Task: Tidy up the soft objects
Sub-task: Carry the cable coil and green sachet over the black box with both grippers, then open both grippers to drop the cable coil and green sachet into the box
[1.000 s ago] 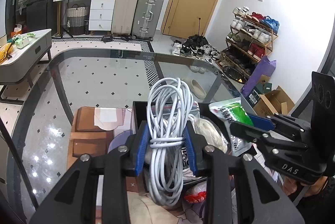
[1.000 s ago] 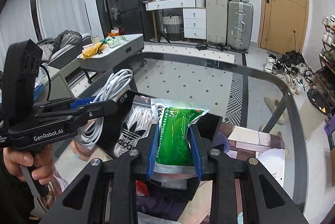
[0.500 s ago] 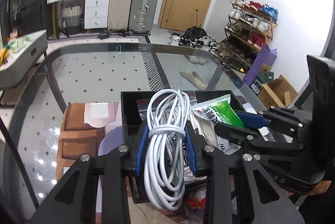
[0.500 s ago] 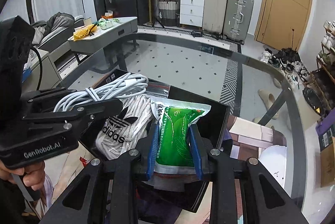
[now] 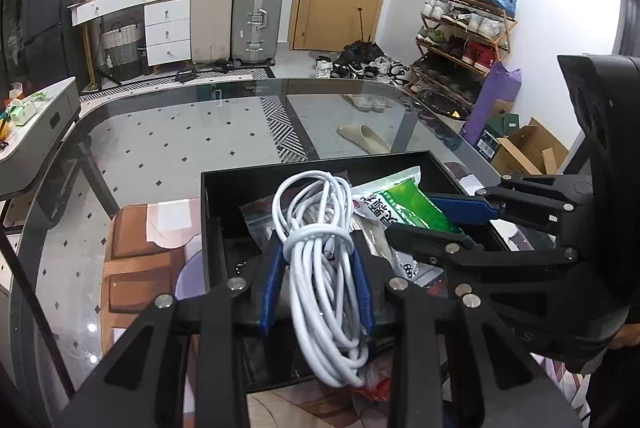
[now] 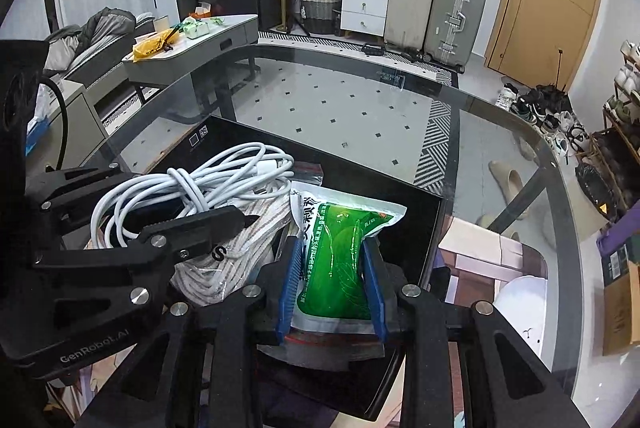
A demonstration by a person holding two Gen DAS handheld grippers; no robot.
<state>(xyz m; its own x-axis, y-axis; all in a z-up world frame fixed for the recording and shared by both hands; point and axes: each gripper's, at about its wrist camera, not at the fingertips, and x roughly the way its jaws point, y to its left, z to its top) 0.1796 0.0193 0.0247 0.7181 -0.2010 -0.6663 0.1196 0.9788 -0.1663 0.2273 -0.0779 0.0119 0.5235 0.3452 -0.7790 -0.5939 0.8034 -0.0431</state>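
My left gripper [image 5: 318, 284] is shut on a coiled white cable [image 5: 320, 268] and holds it over the black tray [image 5: 280, 179]. My right gripper [image 6: 332, 280] is shut on a green sealed pouch [image 6: 340, 252], also over the tray [image 6: 424, 228]. In the right wrist view the cable [image 6: 192, 183] and left gripper [image 6: 224, 216] are at the left. In the left wrist view the pouch [image 5: 404, 203] and right gripper [image 5: 448, 220] are at the right. A bagged white rope [image 6: 240, 244] lies in the tray under both.
The tray sits on a glass table [image 5: 180, 131] over a printed mat [image 5: 136, 256]. A red-and-white packet [image 5: 376, 384] lies at the tray's near edge. A white plate-like object [image 6: 520, 304] is at the right.
Both grippers have moved forward and lower over the black tray, still holding the cable and the pouch. The tray now fills more of both views.
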